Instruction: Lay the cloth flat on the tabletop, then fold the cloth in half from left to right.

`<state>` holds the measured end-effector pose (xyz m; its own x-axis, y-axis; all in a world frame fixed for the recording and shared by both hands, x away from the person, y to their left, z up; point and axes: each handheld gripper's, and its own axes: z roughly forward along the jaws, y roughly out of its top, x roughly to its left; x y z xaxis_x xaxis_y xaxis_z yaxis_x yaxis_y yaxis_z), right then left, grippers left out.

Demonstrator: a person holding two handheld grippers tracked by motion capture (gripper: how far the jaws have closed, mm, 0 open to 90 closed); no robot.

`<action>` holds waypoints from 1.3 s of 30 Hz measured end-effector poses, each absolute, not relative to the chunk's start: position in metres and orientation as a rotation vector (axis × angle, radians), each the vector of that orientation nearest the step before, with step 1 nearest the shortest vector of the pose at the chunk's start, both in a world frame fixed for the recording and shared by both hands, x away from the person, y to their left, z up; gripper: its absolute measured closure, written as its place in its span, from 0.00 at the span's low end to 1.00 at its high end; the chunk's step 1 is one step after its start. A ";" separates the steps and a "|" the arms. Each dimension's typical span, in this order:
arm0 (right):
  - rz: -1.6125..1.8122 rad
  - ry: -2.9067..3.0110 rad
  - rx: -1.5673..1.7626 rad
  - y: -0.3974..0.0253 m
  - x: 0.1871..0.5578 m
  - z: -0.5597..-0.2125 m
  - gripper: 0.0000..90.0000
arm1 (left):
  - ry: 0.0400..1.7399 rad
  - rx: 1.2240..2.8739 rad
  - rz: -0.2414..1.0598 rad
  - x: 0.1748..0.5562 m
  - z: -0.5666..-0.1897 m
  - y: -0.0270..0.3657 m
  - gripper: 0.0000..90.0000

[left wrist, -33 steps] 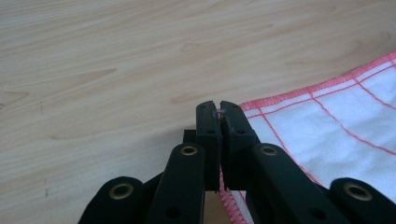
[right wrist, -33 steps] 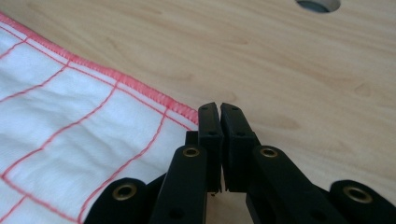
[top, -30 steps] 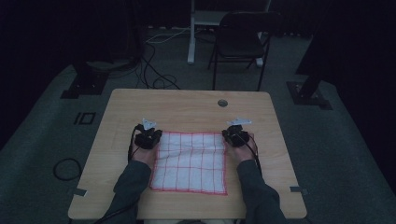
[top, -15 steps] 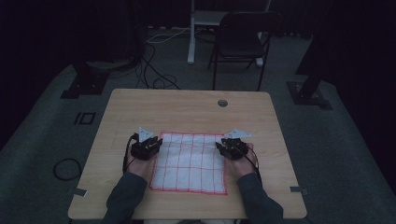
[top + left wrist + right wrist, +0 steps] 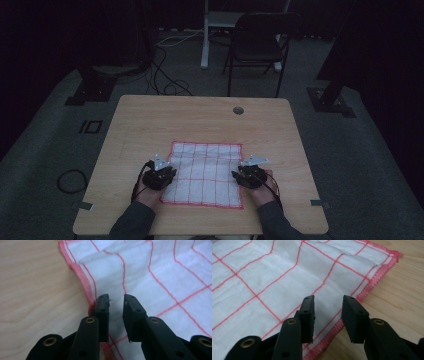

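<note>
Two grippers work a white cloth with a red grid [image 5: 205,174] that lies spread flat on the near half of the table [image 5: 150,125], closer to the person's edge than to the far edge with its round cable hole [image 5: 238,110]. The left gripper [image 5: 159,176] sits at the cloth's left hem toward the near-left corner of the cloth, and the right gripper [image 5: 251,176] sits at the right hem, opposite it. Judged from this layout, the job looks like folding or lifting the cloth, and it is at an early point: the cloth is laid out in a single layer, no fold is made, and neither hem is lifted clear of the table. In the left gripper view, the fingers [image 5: 103,312] stand a narrow gap apart with the red hem [image 5: 82,280] running just under and beside the left one; a slight ridge of fabric rises ahead of them, but nothing is pinched between them. In the right gripper view, the fingers [image 5: 307,315] stand wider apart over the cloth, the stitched red border [image 5: 372,283] passing beneath the gap, with nothing held either. What seems left is to close on both hems and carry them across.
</note>
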<state>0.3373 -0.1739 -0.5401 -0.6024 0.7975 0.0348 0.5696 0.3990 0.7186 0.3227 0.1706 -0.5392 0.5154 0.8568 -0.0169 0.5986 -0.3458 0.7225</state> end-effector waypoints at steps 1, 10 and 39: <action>1.013 2.348 1.186 -0.175 0.336 -0.540 0.72 | 1.181 2.075 0.483 0.322 -0.539 0.170 0.84; 1.002 2.325 1.191 -0.188 0.329 -0.541 0.71 | 1.160 2.055 0.449 0.307 -0.541 0.164 0.84; 1.005 2.301 1.231 -0.199 0.326 -0.542 0.71 | 1.236 1.953 0.512 0.294 -0.536 0.174 0.65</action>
<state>0.3262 -0.1987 -0.5420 -0.5652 0.8244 0.0288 0.5814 0.3734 0.7229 0.2944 0.1739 -0.5363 0.4519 0.8901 -0.0587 0.5876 -0.2475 0.7704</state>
